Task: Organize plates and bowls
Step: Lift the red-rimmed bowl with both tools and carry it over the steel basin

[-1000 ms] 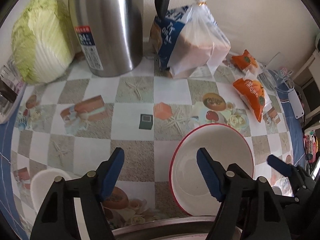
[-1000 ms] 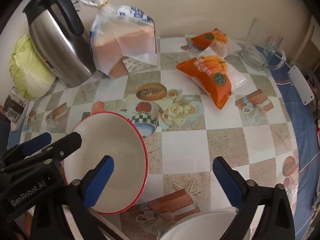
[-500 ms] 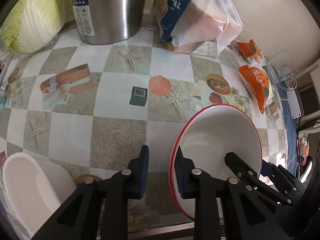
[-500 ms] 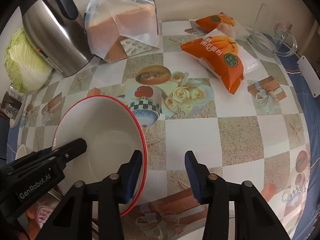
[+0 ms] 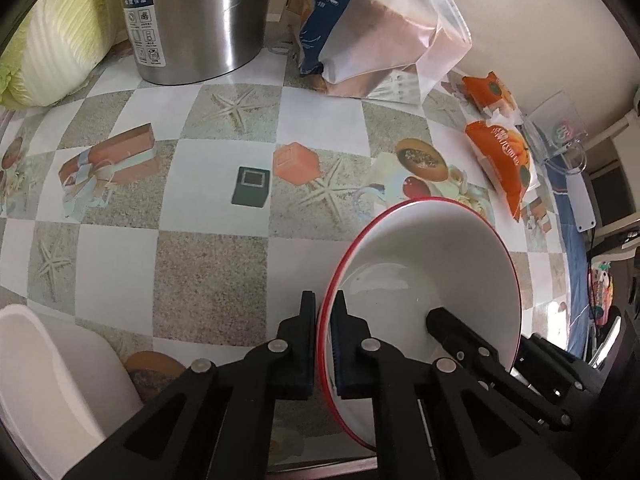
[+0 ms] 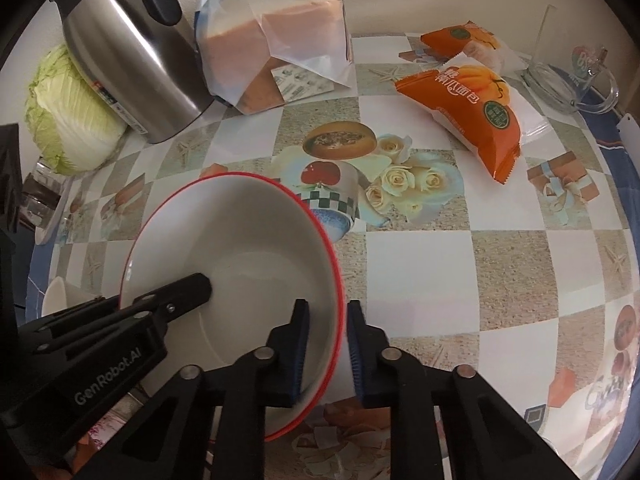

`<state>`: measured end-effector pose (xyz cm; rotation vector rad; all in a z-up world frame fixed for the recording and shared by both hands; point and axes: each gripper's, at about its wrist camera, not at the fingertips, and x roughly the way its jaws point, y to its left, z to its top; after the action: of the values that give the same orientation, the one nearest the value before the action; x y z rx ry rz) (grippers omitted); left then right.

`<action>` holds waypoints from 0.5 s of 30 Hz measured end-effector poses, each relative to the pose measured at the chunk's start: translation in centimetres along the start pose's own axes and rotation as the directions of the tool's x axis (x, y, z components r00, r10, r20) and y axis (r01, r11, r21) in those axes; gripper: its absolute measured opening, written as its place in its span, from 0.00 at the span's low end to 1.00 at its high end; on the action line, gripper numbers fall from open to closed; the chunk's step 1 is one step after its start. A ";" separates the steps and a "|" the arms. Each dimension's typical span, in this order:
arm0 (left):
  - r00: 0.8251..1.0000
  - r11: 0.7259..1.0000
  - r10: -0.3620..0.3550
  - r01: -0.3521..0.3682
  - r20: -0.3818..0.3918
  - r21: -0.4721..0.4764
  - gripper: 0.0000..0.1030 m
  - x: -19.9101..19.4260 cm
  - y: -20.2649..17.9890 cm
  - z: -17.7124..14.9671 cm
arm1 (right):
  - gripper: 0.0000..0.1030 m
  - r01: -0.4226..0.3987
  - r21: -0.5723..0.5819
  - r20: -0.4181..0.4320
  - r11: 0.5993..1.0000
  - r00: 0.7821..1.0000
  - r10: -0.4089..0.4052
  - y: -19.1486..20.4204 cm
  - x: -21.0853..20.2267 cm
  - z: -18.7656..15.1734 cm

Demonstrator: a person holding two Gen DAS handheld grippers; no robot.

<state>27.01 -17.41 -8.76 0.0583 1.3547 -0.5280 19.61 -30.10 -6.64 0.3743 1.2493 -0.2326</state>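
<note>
A white bowl with a red rim (image 5: 432,264) is tipped on the patterned tablecloth, and both grippers hold it. My left gripper (image 5: 323,300) is shut on the bowl's left rim, one pad outside and one inside. In the right wrist view the same bowl (image 6: 248,240) has its right rim between the jaws of my right gripper (image 6: 326,308), which are closing with the pads against the wall. The left gripper's inner finger (image 6: 200,284) reaches into the bowl from the left. A plain white bowl (image 5: 48,372) stands at the near left.
At the back stand a steel thermos jug (image 5: 192,20), a cabbage (image 5: 52,52) and a bag of sliced bread (image 5: 376,32). Orange snack packs (image 6: 472,108) and a glass mug (image 6: 580,76) lie at the far right. The table's blue edge (image 6: 624,208) runs along the right.
Both grippers have gone from wide open to closed on opposite sides of the red-rimmed bowl. The left gripper came lower and nearer the table, and the bowl now sits tilted.
</note>
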 end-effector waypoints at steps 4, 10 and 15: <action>1.000 1.000 0.000 0.000 0.002 0.008 0.07 0.2 -0.7 0.1 | 0.14 -0.004 0.013 0.004 1.000 1.000 0.004 -0.3 0.1 0.1; 1.000 0.999 -0.006 0.005 0.003 0.037 0.07 0.8 -2.6 0.3 | 0.14 0.010 0.041 0.017 0.999 1.000 -0.011 -1.8 -0.5 0.1; 0.999 0.999 -0.012 0.010 0.034 0.050 0.07 0.2 -3.7 0.8 | 0.14 0.009 0.064 0.054 0.998 0.998 -0.013 -2.6 -1.7 0.5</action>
<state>26.27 -21.01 -7.79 0.0822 1.3091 -0.5702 18.58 -32.70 -5.27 0.4134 1.1922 -0.2910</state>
